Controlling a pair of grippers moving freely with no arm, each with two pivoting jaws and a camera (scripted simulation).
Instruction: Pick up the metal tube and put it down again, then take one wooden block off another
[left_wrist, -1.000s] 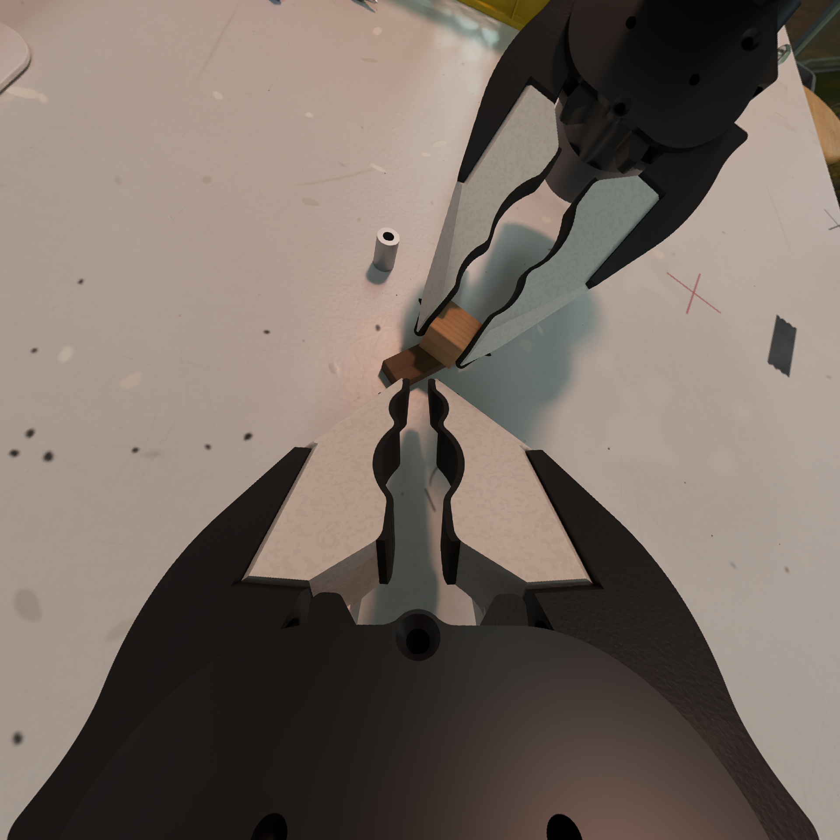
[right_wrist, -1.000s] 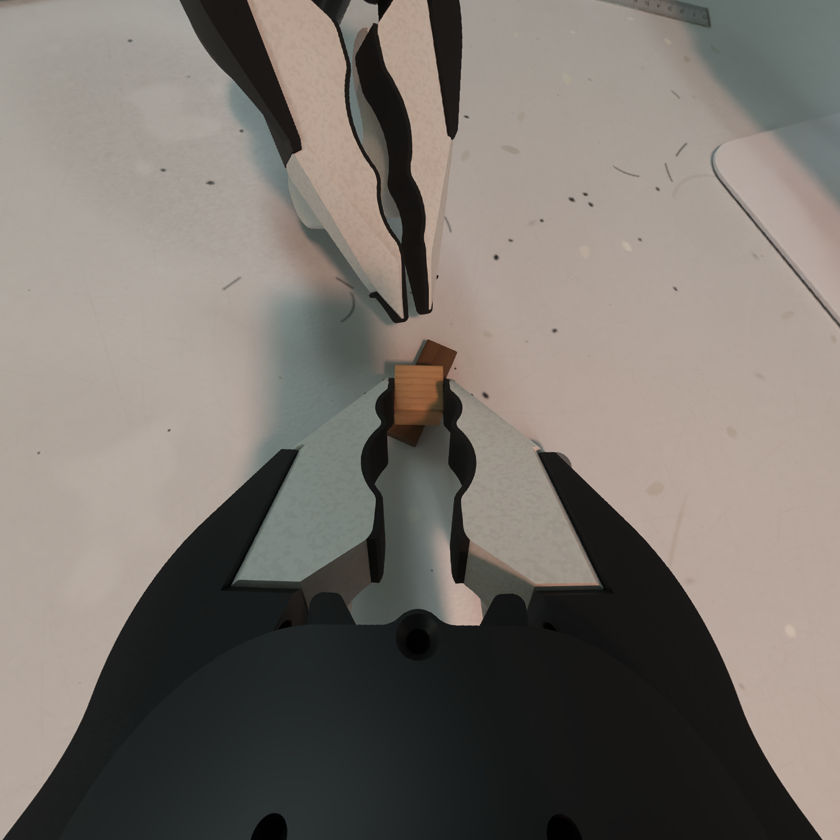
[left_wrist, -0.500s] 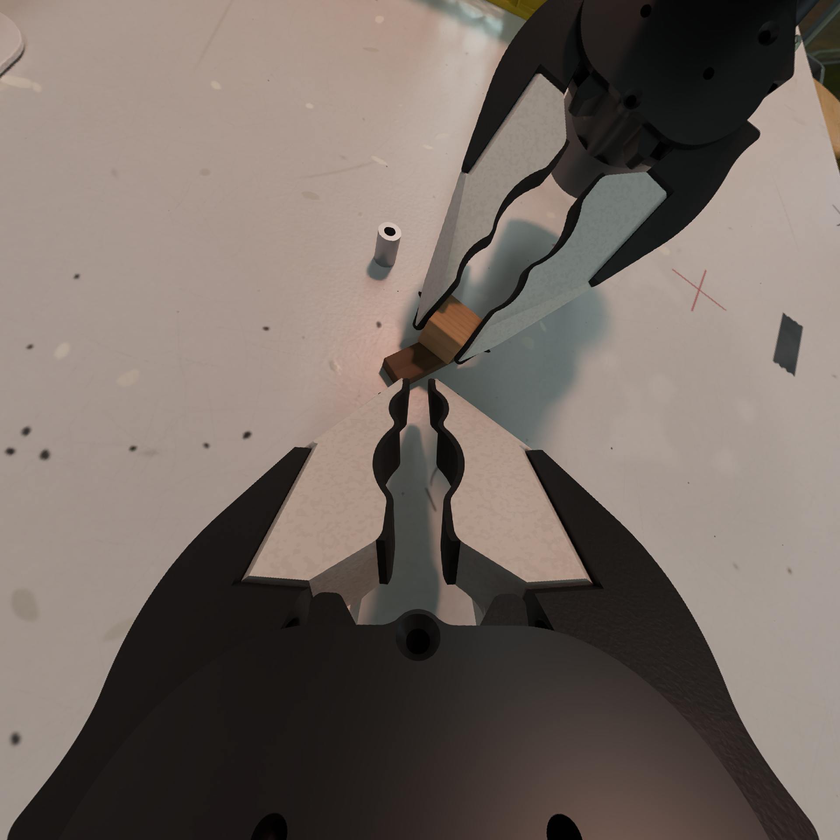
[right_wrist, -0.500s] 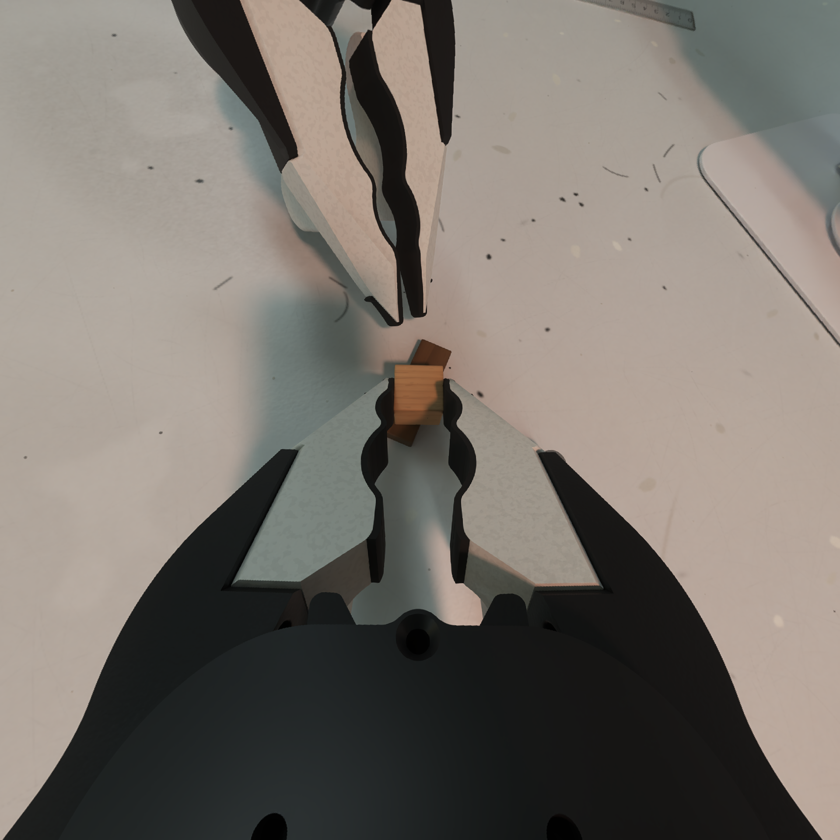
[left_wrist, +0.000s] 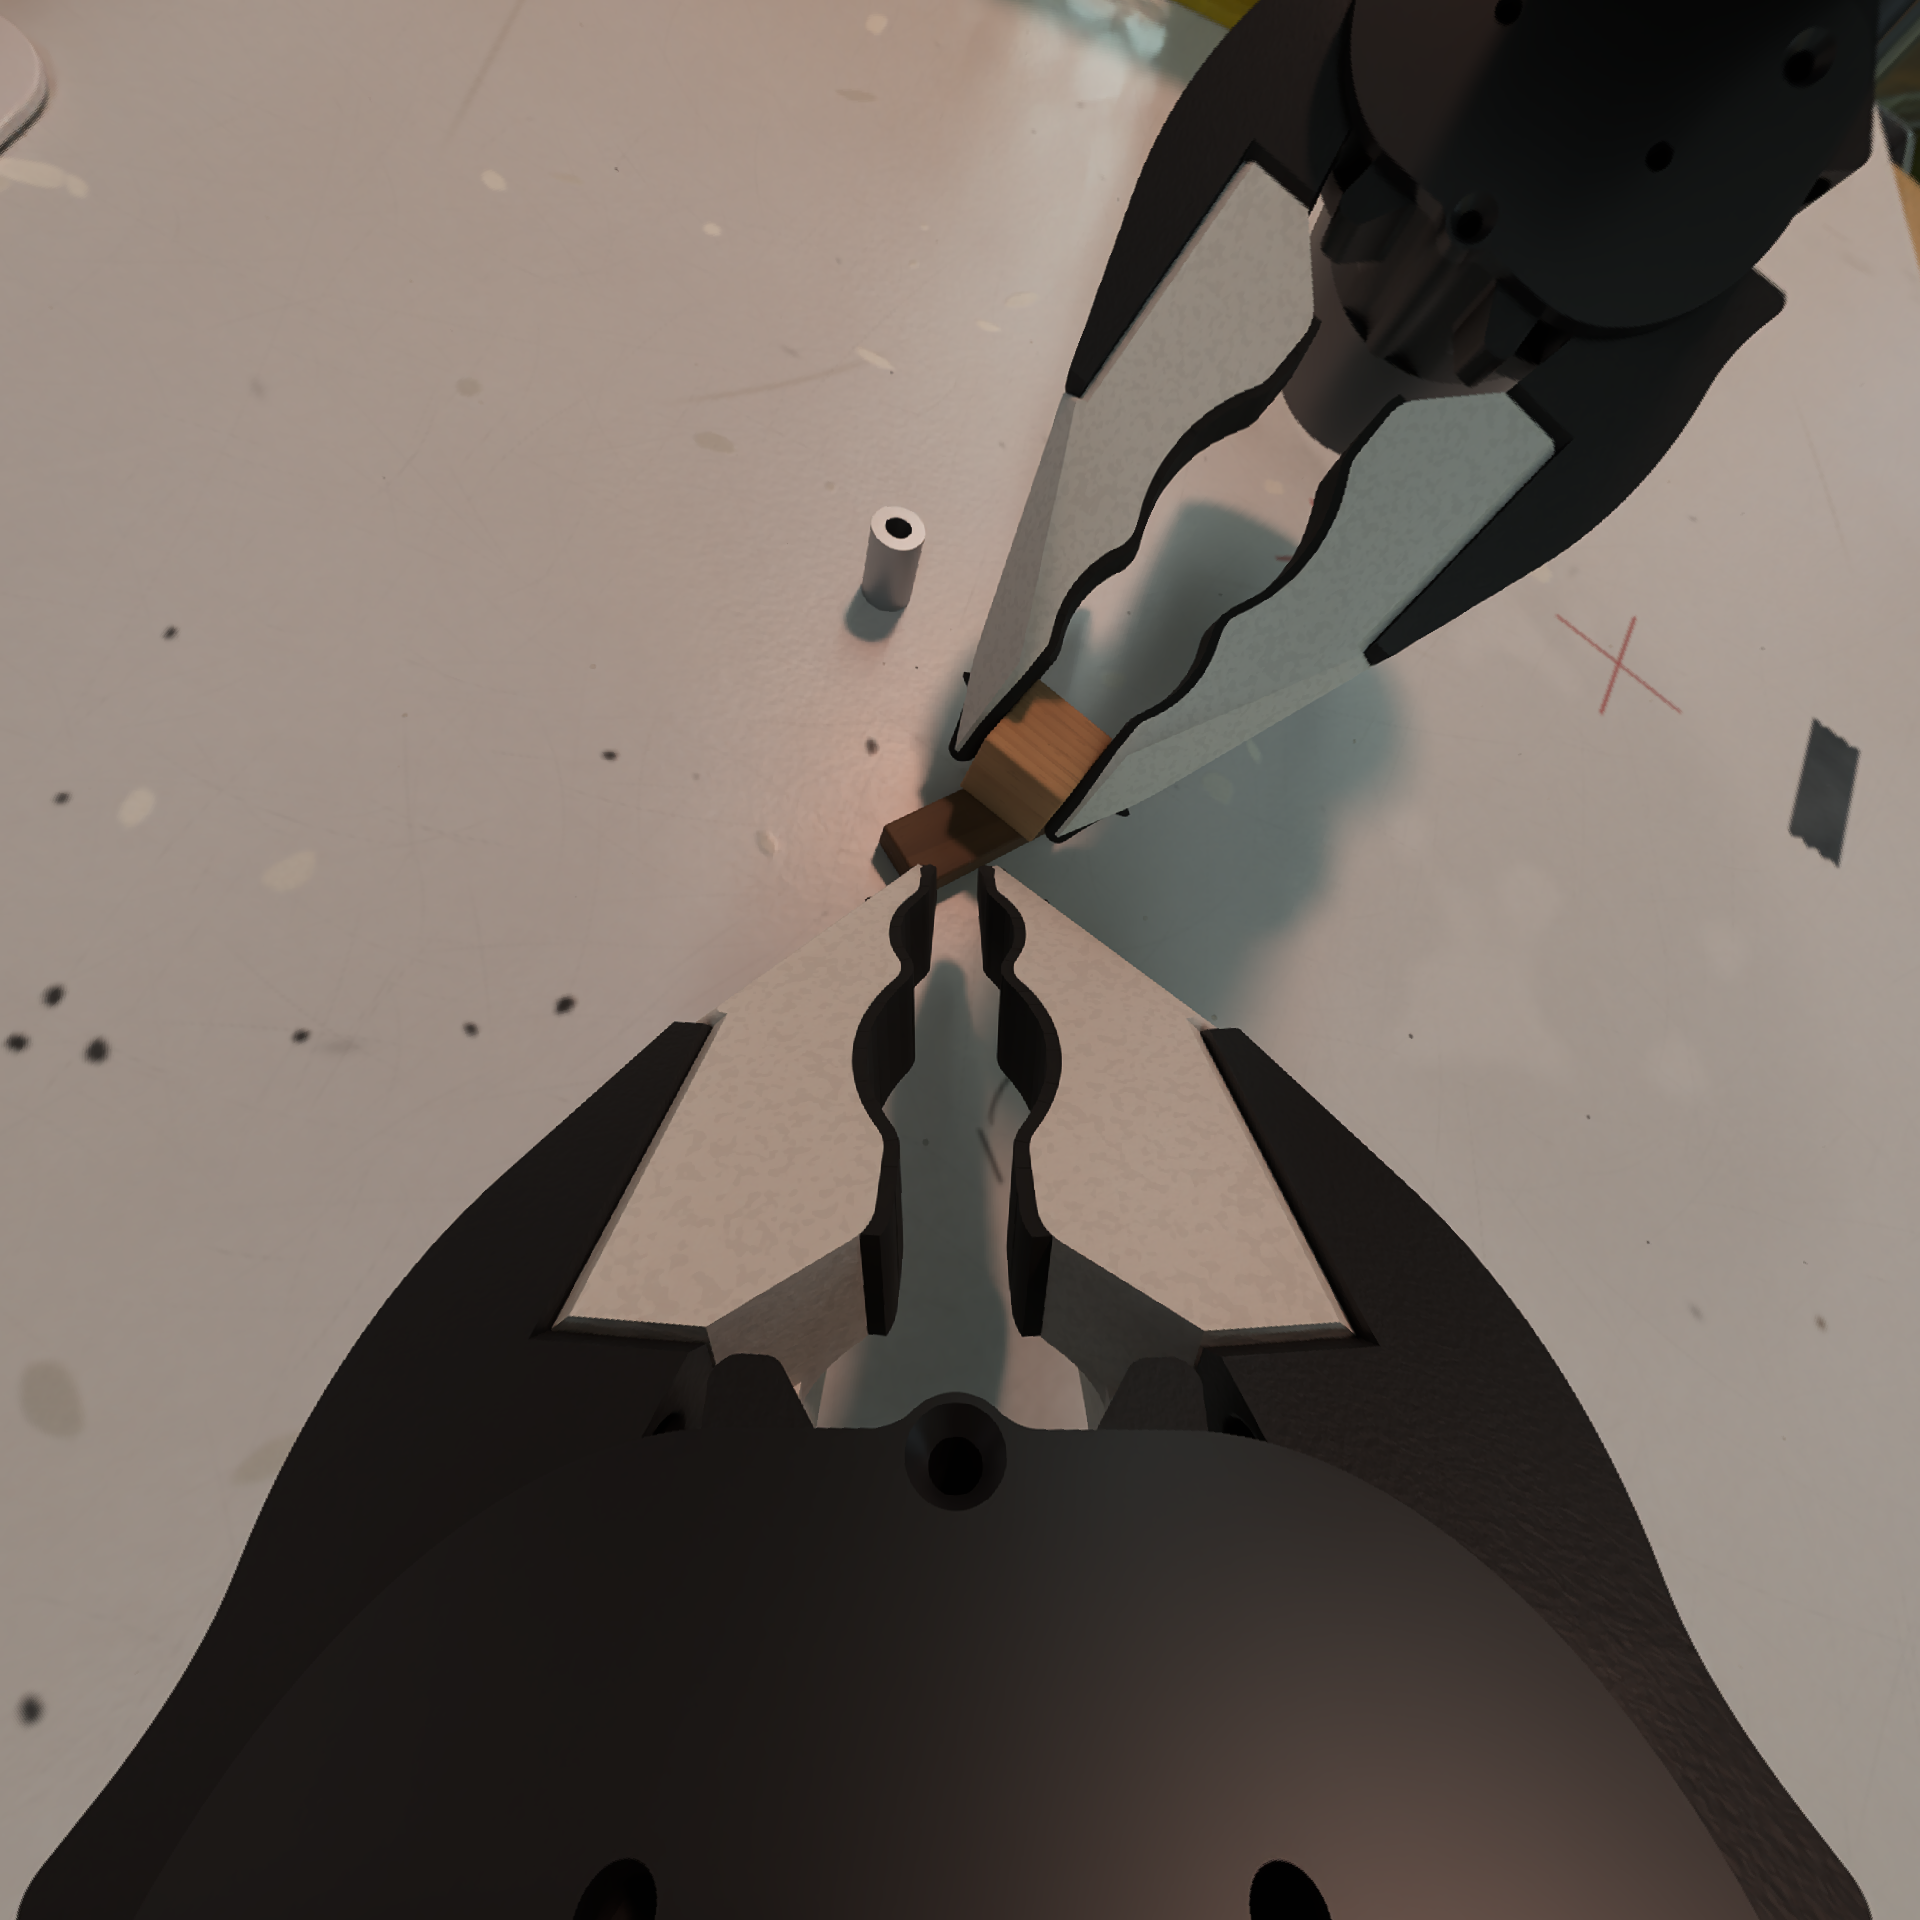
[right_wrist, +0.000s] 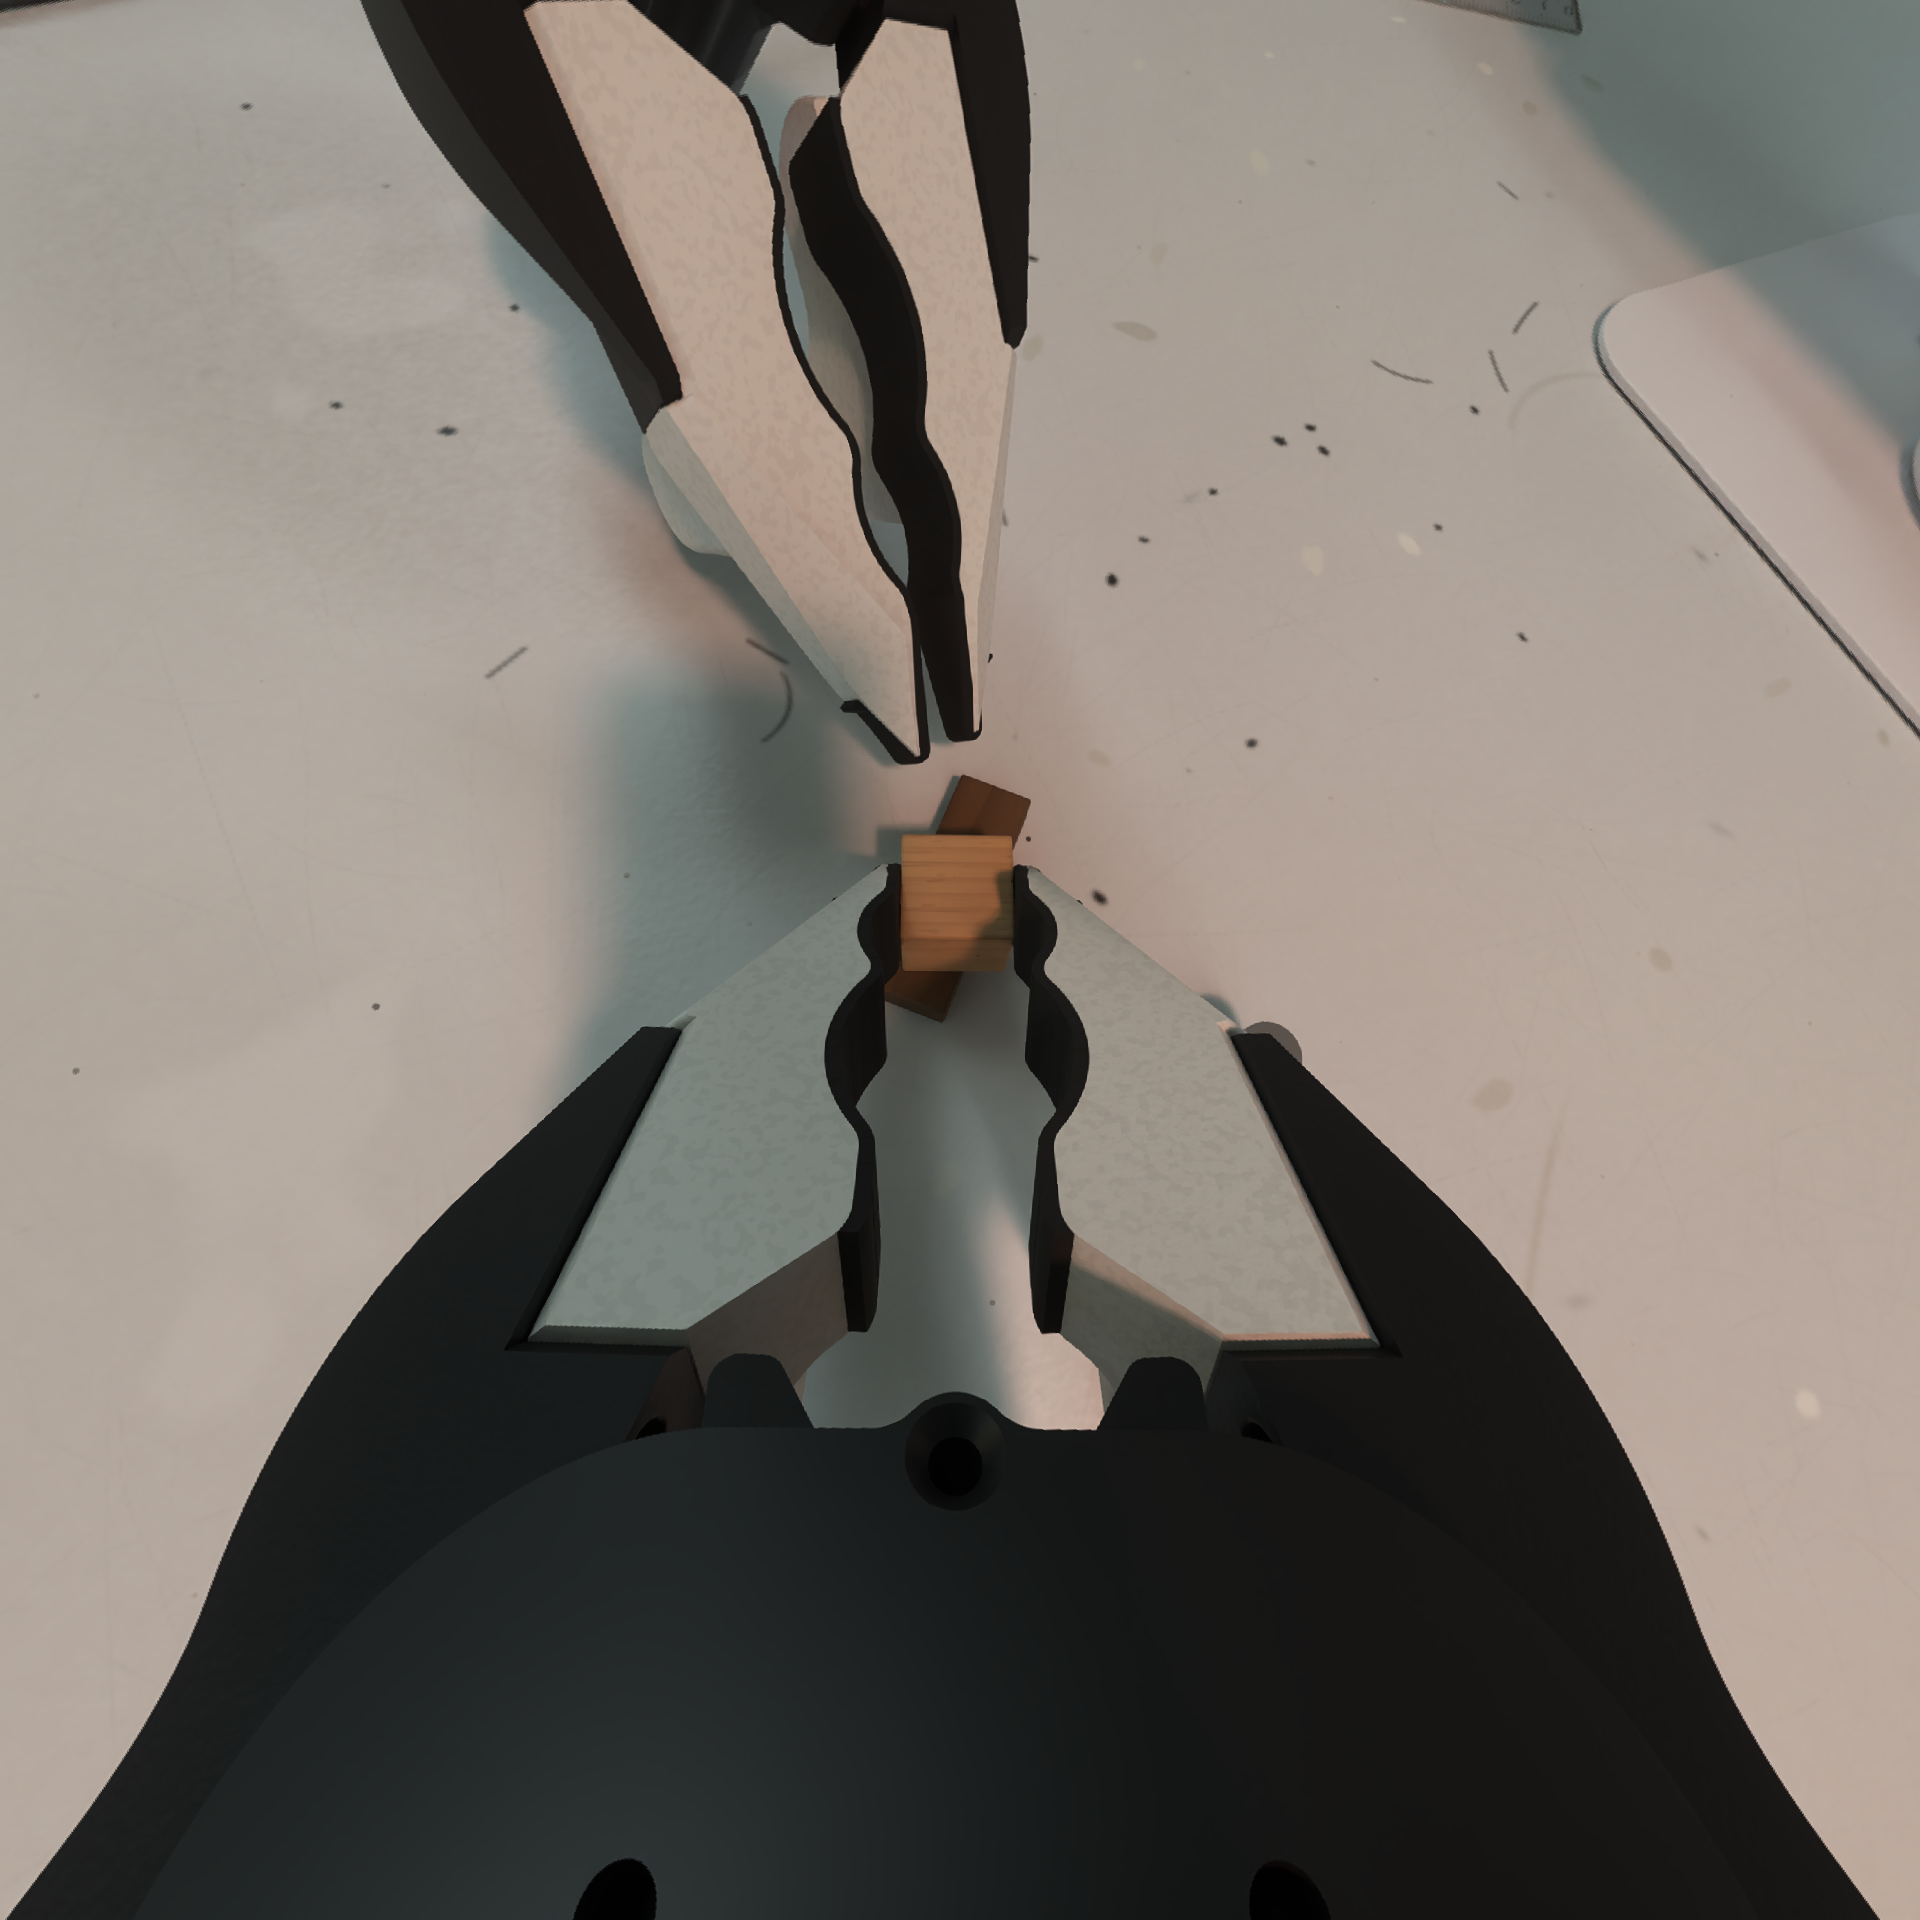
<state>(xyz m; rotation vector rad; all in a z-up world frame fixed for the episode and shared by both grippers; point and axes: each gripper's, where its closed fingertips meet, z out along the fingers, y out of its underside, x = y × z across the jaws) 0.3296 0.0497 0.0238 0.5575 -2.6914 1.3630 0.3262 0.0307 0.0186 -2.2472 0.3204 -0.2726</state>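
Observation:
A light wooden block (right_wrist: 954, 902) lies across a flat dark wooden block (right_wrist: 987, 810) on the white table. My right gripper (right_wrist: 954, 883) is shut on the light block. Both also show in the left wrist view: the right gripper (left_wrist: 1013, 788), the light block (left_wrist: 1039, 769) and the dark block (left_wrist: 930, 836). I cannot tell whether the two blocks still touch. My left gripper (left_wrist: 956, 878) is shut and empty, with its tips just short of the dark block's end. It also shows in the right wrist view (right_wrist: 935, 727). The metal tube (left_wrist: 894, 556) stands upright to the left of the right gripper.
A white board (right_wrist: 1766, 416) lies at the right of the right wrist view. A red cross mark (left_wrist: 1616, 665) and a dark strip of tape (left_wrist: 1823, 790) are on the table to the right. A ruler (right_wrist: 1507, 10) lies at the far edge.
Very little. My right gripper stays shut on the light block and has shifted slightly. My left gripper stays shut by the dark block. The tube has not moved.

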